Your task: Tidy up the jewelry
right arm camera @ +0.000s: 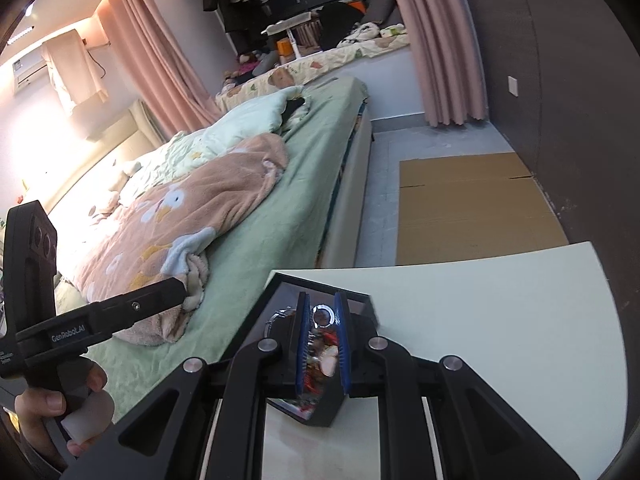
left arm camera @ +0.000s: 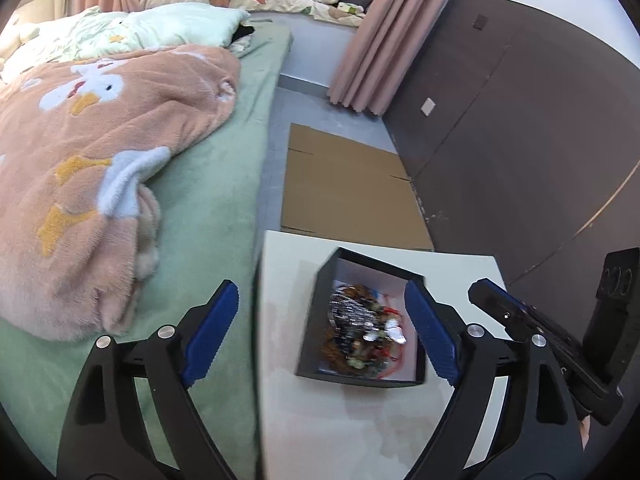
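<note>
A peach blanket (left arm camera: pixel 100 184) lies rumpled on the green bed (left arm camera: pixel 224 184), flat cardboard (left arm camera: pixel 348 188) beside.

Your left gripper (left arm camera: pixel 322 334) has black arms and blue pads. Just below it sits a black box (left arm camera: pixel 312 320) with a white lining, on a cream table (left arm camera: pixel 360 432). Left of it lies a peach blanket (left arm camera: pixel 100 184) with white ducks on a green sheet (left arm camera: pixel 224 200).
</note>
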`<state>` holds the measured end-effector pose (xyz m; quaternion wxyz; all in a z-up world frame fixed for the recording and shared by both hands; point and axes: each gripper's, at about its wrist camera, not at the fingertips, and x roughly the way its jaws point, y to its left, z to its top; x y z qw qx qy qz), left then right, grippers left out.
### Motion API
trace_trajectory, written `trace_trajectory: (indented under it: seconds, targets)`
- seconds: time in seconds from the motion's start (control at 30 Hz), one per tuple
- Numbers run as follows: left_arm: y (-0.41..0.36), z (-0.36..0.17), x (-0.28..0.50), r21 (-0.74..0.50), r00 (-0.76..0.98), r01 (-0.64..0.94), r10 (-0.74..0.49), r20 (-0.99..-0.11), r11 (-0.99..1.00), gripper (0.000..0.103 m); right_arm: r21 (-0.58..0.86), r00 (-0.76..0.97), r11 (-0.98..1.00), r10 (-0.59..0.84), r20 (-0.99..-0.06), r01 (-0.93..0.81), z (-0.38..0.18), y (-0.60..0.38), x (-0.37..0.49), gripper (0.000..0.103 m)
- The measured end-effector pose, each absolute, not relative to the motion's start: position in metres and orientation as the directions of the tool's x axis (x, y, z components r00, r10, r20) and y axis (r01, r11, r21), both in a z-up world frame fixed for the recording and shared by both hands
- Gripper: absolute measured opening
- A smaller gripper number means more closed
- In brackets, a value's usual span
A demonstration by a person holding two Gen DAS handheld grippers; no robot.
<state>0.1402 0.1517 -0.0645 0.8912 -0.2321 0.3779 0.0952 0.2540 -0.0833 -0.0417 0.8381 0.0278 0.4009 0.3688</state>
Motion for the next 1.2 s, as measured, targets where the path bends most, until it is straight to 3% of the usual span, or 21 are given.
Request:
trace_trajectory:
  seconds: [0.13,0.2,0.23,0.53,0.7,0.93,1.2]
  targets:
    - [0.163,-0.066,0.136,-0.37,0.7,-0.34,-0.03,-0.714,0.865,0.095,0.363,0.377,0.703,0.663,-0.647,-0.612,-0.046,-0.065,0.251,0.016]
    - [0.166,-0.065,0.132,-0.373,0.697,-0.341,-0.034,-0.716,0.863,0.098,0.365,0.358,0.696,0.662,-0.658,-0.618,-0.05,-0.057,0.25,0.04]
    - [0.168,-0.065,0.131,-0.381,0.698,-0.34,-0.041,-0.715,0.86,0.098,0.364,0.369,0.704,0.658,-0.656,-0.61,-0.051,-0.057,0.249,0.061]
    - [0.168,-0.057,0.109,-0.38,0.713,-0.359,-0.012,-0.701,0.853,0.098,0.373,0.413,0.75,0.628,-0.659,-0.546,-0.044,-0.092,0.244,0.06]
    - [0.152,-0.05,0.097,-0.348,0.719,-0.344,0.006,-0.695,0.872,0.098,0.337,0.434,0.776,0.593,-0.679,-0.533,-0.041,-0.114,0.234,0.068]
    - [0.115,-0.038,0.083,-0.27,0.734,-0.298,0.038,-0.678,0.916,0.098,0.303,0.487,0.801,0.565,-0.666,-0.516,-0.025,-0.155,0.215,0.095]
    - [0.078,-0.026,0.067,-0.195,0.766,-0.241,0.063,-0.64,0.951,0.098,0.262,0.523,0.822,0.534,-0.664,-0.506,-0.013,-0.194,0.193,0.095]
